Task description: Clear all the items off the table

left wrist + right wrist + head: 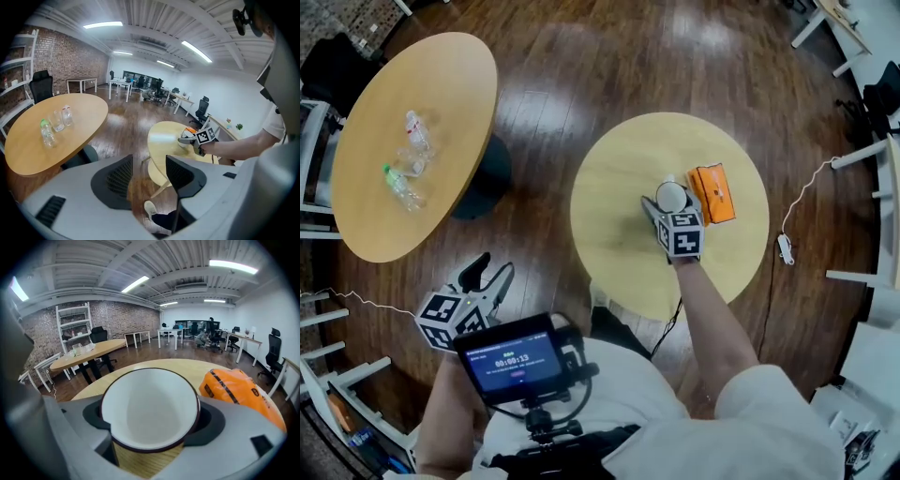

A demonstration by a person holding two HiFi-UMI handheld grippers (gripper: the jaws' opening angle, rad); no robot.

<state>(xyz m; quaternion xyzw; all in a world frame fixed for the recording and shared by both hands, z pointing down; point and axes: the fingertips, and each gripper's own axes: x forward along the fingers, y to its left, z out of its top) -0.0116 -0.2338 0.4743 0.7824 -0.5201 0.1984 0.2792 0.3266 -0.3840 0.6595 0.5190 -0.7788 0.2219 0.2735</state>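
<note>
White cup gripped on the round bench, the other hand-held gripper empty.

Nearest the person, the left hand-held gripper hangs over the wood floor, released, its jaws apart with nothing between them. Farther out, the right hand-held gripper is clenched on a white cup, one jaw against each side of its wall. The cup stands upright near the middle of the round bench. An orange packet lies just beside the cup. Well apart, a second round bench carries a few clear plastic bottles.
</note>
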